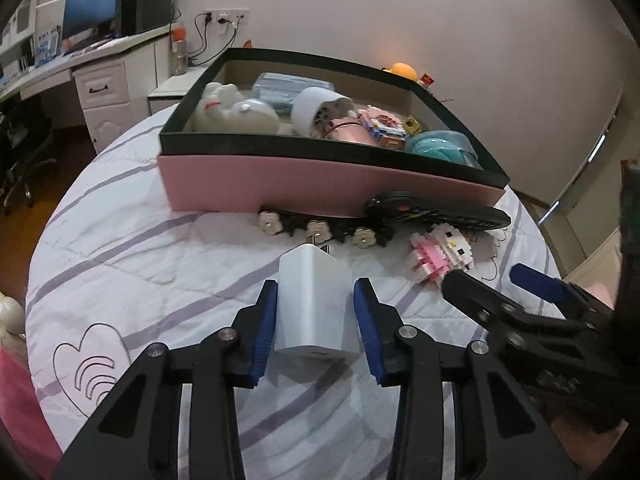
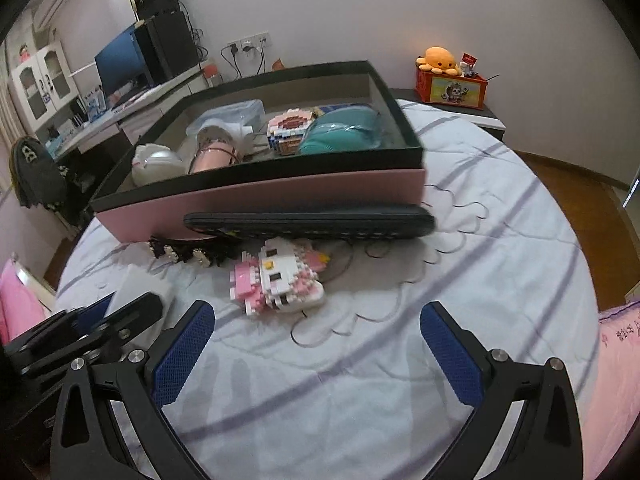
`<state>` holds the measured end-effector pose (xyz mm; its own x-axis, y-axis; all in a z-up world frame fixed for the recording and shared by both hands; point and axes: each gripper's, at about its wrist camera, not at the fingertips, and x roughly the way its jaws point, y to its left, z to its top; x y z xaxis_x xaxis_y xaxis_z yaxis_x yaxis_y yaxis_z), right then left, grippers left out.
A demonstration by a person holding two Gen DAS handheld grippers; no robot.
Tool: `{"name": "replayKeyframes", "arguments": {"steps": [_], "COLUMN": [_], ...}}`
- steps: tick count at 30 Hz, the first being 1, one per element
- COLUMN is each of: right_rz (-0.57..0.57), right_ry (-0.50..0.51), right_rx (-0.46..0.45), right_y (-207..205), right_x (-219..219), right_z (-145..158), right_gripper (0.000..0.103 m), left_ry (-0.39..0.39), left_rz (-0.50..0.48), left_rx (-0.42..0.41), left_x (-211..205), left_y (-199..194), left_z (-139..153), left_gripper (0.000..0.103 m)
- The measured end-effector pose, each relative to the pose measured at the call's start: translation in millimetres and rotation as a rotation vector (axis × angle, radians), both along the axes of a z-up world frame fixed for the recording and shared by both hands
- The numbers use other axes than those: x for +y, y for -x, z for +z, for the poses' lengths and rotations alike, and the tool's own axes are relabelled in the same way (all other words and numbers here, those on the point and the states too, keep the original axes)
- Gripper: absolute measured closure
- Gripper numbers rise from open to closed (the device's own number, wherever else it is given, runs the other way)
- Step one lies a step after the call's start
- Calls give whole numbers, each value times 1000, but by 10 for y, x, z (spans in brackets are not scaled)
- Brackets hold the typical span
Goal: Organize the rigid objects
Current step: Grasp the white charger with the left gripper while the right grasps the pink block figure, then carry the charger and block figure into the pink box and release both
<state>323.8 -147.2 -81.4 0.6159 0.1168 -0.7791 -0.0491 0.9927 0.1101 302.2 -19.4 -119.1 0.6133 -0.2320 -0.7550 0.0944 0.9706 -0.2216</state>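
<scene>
My left gripper [image 1: 315,308] has its blue pads on both sides of a white plug charger [image 1: 314,304] that lies on the bedspread; the pads sit at its sides. The charger shows partly in the right wrist view [image 2: 140,290] behind the left gripper [image 2: 116,312]. My right gripper [image 2: 316,344] is open and empty, just short of a pink-and-white block figure [image 2: 280,276], also in the left wrist view [image 1: 440,250]. A black remote [image 2: 308,224] and a black flower hair clip [image 1: 320,230] lie against the pink box [image 1: 320,184], which holds several items.
The box has a dark rim [image 2: 260,176] and sits on a round bed with a white striped cover [image 2: 480,260]. A desk with a monitor [image 1: 92,12] stands at the back left. A nightstand with an orange plush toy [image 2: 438,60] is at the back right.
</scene>
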Motion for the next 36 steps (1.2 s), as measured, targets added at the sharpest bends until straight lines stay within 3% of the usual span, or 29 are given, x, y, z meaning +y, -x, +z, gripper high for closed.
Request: {"name": "replayKeyframes", "arguments": {"steps": [5,8,11,14,15,16,22,36], "right_rz": [2,3,1,10,19,26,51,130], "right_ry": [24,37,57,81,92,110,142,-20], "right_rx": [10,21,26,24,23,25,0,-18], "right_y": [-107,-154,-189,-221,-229,-244,-211,242], "right_x": [60,77,79,112,136,173,246,212], "right_z": [-63,-102,-136,-146,-148,-155,-129,89], "right_gripper": [0,0,0,2,3,6,43,44], "left_ry": [9,48,21,37,45,54,36,20], "left_rz": [-13,-15,-26,-31,-35,-41,-39,7], "left_rx": [-8,15,4,9,13,19,12,5], "left_x": [34,51,-2,10,15,15,-11,201], "left_y": [-11,-29,-23,-39,-44,-48,10,234], "left_z": [-20,-98,-104,-105,-107,-110,-73,76], "left_gripper": [63,55,55,63,73,80,80,80]}}
